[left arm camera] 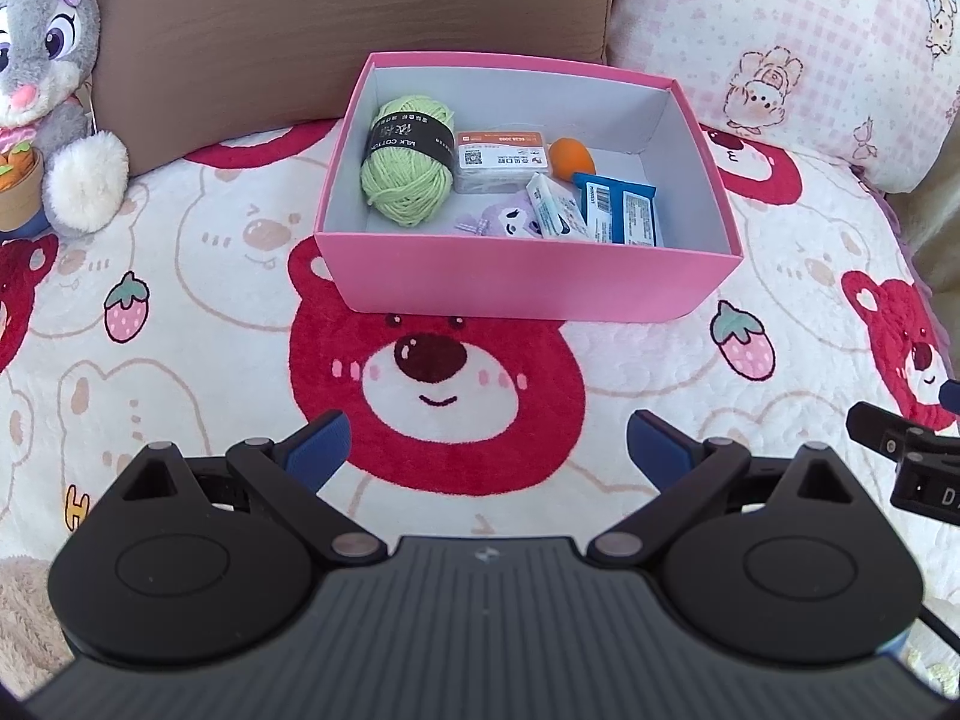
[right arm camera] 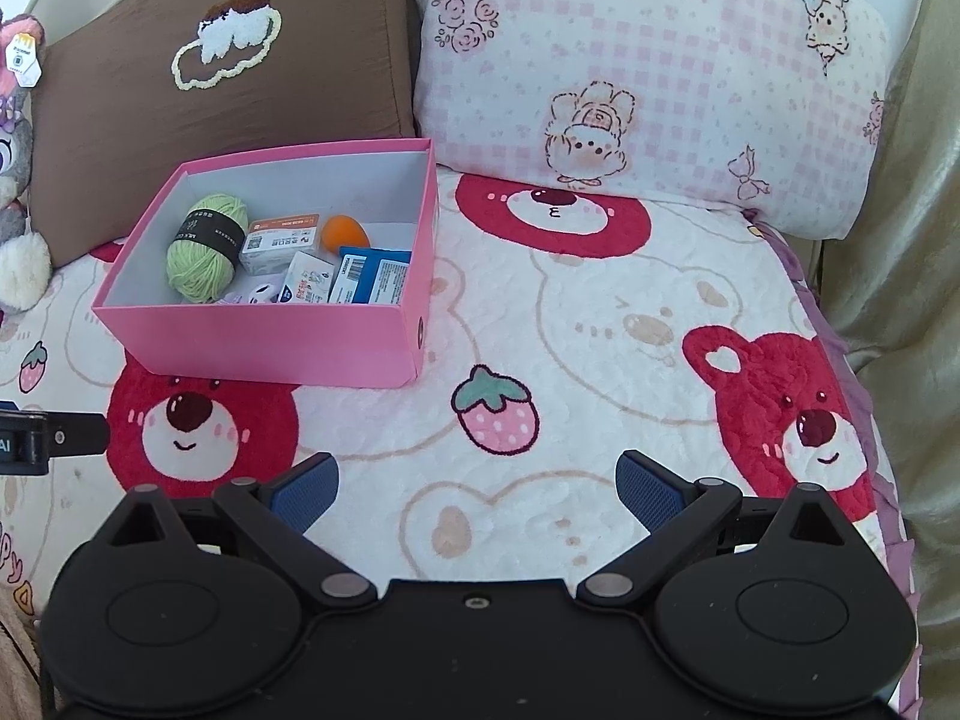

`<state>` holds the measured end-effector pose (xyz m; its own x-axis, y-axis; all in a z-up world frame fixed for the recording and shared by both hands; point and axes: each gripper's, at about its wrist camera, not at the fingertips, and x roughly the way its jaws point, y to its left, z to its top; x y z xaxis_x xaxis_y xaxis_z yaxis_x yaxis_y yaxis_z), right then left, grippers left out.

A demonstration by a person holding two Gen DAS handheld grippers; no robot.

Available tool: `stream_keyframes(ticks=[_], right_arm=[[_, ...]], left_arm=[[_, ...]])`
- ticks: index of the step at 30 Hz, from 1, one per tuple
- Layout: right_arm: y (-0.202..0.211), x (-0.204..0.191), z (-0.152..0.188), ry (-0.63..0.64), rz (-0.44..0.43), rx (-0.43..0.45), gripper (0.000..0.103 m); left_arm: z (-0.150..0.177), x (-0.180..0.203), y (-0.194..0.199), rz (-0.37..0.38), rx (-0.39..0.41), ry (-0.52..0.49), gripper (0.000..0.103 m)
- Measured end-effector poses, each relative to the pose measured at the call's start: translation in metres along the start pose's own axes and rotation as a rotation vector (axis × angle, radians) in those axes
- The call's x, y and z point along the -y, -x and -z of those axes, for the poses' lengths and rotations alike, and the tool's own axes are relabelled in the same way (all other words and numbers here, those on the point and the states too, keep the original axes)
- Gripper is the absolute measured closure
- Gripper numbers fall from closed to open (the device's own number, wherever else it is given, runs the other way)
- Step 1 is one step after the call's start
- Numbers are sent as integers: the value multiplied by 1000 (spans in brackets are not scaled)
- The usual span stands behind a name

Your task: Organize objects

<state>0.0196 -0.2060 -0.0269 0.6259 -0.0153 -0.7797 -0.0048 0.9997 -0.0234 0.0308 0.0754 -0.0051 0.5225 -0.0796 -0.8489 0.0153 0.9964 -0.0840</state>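
Both hand-held grippers are spread wide and carry nothing: the left hand-held gripper [left arm camera: 486,450] hovers over the bear-print blanket [left arm camera: 180,420] in front of the pink box [left arm camera: 528,285], the right hand-held gripper [right arm camera: 477,489] farther to the box's right.

The pink box sits on the blanket against the brown cushion [left arm camera: 300,30]. Inside, counted: one green yarn ball [left arm camera: 407,163], one clear labelled case [left arm camera: 501,161], one orange egg-shaped item [left arm camera: 572,157], one white tube [left arm camera: 555,207], one blue packet [left arm camera: 624,210], one purple plush trinket [left arm camera: 501,222]. Six items in all. No loose item shows on the blanket, so the sorting appears complete.

Risks, as judged: the soft bedding gives an unsteady footing, so a nudge to the near wall could tip or slide the box. The yarn could snag a finger.

Also present: one rabbit plush [left arm camera: 48,78], one pink checked pillow [right arm camera: 648,78].
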Motion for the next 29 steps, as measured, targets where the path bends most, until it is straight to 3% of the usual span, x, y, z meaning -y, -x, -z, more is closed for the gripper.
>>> stream_keyframes(ticks=[29], right_arm=[[3, 1, 2, 18, 15, -1, 3]], left_arm=[[1, 0, -1, -7, -4, -12, 3]])
